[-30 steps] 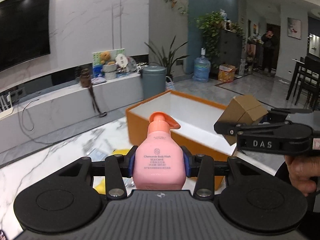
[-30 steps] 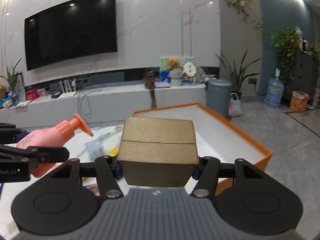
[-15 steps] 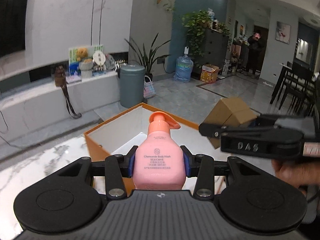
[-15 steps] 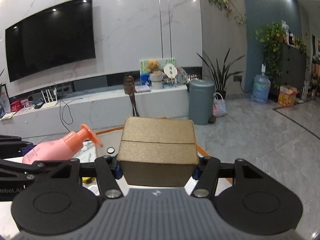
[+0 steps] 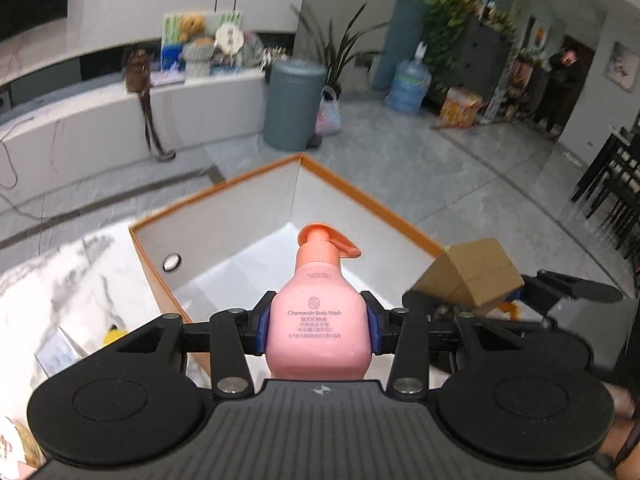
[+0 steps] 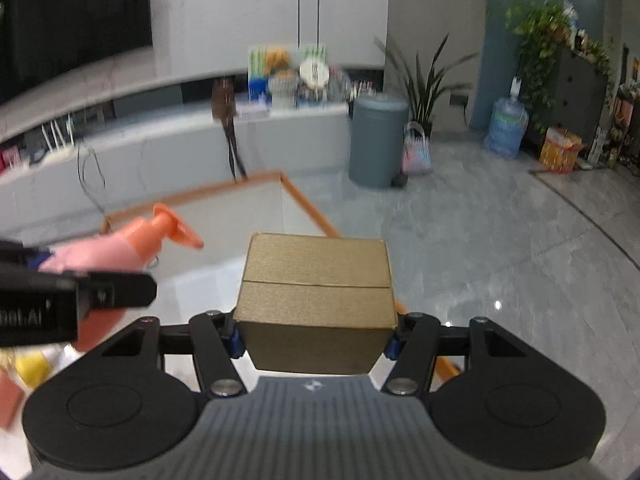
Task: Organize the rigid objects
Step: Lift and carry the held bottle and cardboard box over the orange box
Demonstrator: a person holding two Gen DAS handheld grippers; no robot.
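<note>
My left gripper (image 5: 318, 330) is shut on a pink body wash pump bottle (image 5: 318, 320), held upright above the near part of an open orange box (image 5: 372, 204) with a white inside. My right gripper (image 6: 314, 338) is shut on a gold cardboard box (image 6: 316, 296) and holds it over the same orange box's (image 6: 304, 204) right side. The gold box (image 5: 476, 272) shows to the right in the left wrist view. The pink bottle (image 6: 120, 248) shows to the left in the right wrist view.
The orange box stands on a white marble table (image 5: 60, 280). A yellow object (image 5: 114, 336) and a packet (image 5: 58, 354) lie left of the box. Beyond are a grey bin (image 5: 294, 104), a low white TV bench (image 5: 120, 120), and dark chairs (image 5: 612, 184) at the right.
Both grippers have moved forward and tilted down over the orange box, so its inside fills more of both views. Each still holds its object.
</note>
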